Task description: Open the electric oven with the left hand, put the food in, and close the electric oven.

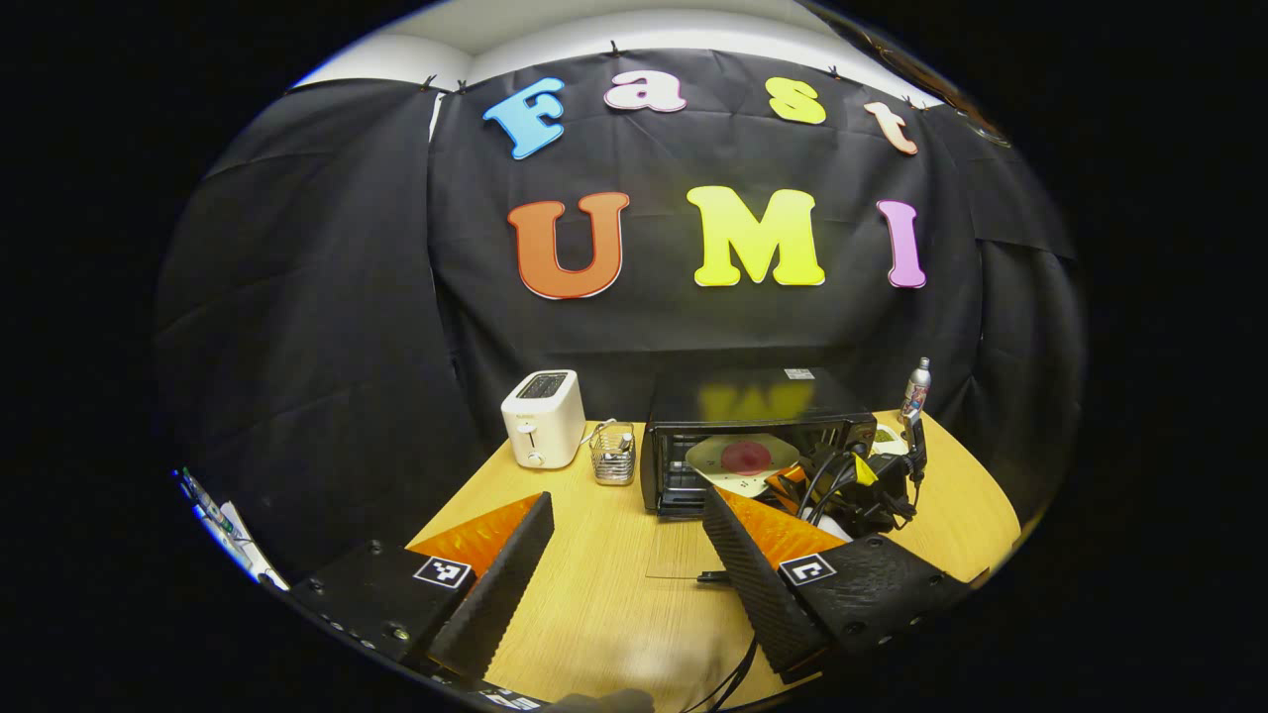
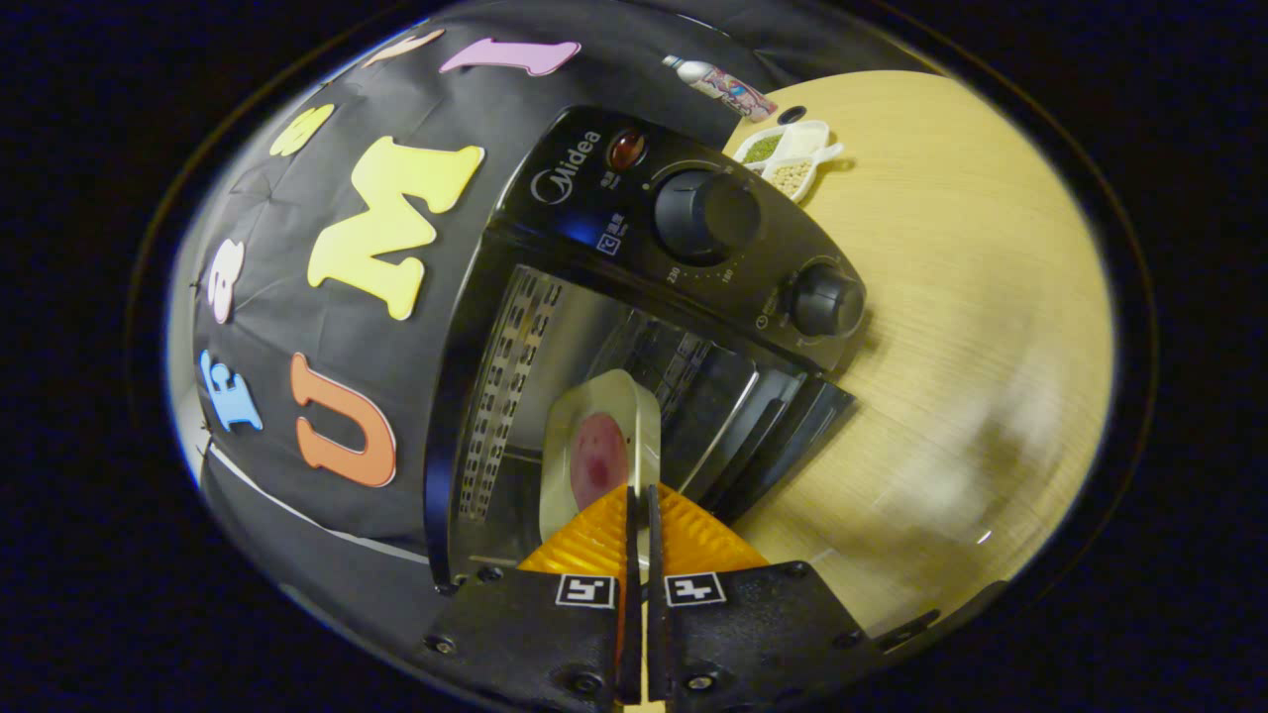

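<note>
your right gripper (image 2: 639, 495) pinches the plate (image 2: 594, 451) rim at lower centre, inside the open oven (image 2: 594, 198), while your left gripper (image 1: 624, 535) gapes wide.

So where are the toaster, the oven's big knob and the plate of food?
Toaster (image 1: 542, 419), left gripper view, its front face.
Big knob (image 2: 705, 215), right gripper view, its cap.
Plate (image 2: 600, 448), right gripper view, its centre, by the food.
</note>
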The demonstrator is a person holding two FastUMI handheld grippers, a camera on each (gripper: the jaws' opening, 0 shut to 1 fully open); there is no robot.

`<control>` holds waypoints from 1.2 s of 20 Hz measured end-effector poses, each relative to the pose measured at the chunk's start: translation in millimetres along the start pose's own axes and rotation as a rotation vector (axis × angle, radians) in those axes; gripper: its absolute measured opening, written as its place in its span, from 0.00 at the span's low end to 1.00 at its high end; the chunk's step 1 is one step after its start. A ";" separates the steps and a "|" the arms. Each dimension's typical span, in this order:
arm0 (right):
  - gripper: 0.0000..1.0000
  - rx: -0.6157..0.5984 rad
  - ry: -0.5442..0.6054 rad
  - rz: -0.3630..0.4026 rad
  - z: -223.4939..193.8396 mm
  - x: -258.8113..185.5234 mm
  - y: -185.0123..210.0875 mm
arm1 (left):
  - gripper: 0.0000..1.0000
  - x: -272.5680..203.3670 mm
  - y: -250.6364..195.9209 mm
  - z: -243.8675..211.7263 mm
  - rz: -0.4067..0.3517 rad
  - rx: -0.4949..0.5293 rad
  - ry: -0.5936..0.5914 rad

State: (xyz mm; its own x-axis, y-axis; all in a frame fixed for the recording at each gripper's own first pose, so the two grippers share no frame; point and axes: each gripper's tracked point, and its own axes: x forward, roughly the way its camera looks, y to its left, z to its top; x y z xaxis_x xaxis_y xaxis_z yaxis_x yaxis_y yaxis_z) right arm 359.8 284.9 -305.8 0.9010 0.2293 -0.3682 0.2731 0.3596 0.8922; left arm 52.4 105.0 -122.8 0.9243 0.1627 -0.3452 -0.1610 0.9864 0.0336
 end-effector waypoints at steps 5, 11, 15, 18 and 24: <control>0.11 -0.037 0.018 0.039 8.4 10.4 7.5 | 0.97 7.0 -2.1 1.4 0.024 -0.017 0.017; 0.53 -0.206 0.013 0.065 34.3 -22.0 16.7 | 0.97 1.8 -15.5 12.6 0.009 -0.026 -0.004; 0.87 -0.386 0.042 0.057 47.1 -71.2 20.7 | 0.97 -11.4 -19.4 24.5 -0.009 -0.022 -0.042; 0.94 -0.540 0.042 0.061 57.3 -113.7 28.8 | 0.97 -24.9 -20.5 26.1 -0.022 -0.021 -0.066; 0.94 -0.820 -0.066 0.074 101.7 -213.9 53.2 | 0.97 -46.3 -20.2 25.7 -0.057 -0.016 -0.116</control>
State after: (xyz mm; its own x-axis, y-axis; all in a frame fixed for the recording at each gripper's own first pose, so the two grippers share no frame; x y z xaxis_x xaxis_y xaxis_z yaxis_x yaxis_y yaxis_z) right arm 215.9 163.0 -152.9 0.9320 0.2335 -0.2773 -0.0971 0.8978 0.4296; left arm 21.7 78.2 -83.4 0.9658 0.1087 -0.2355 -0.1115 0.9938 0.0014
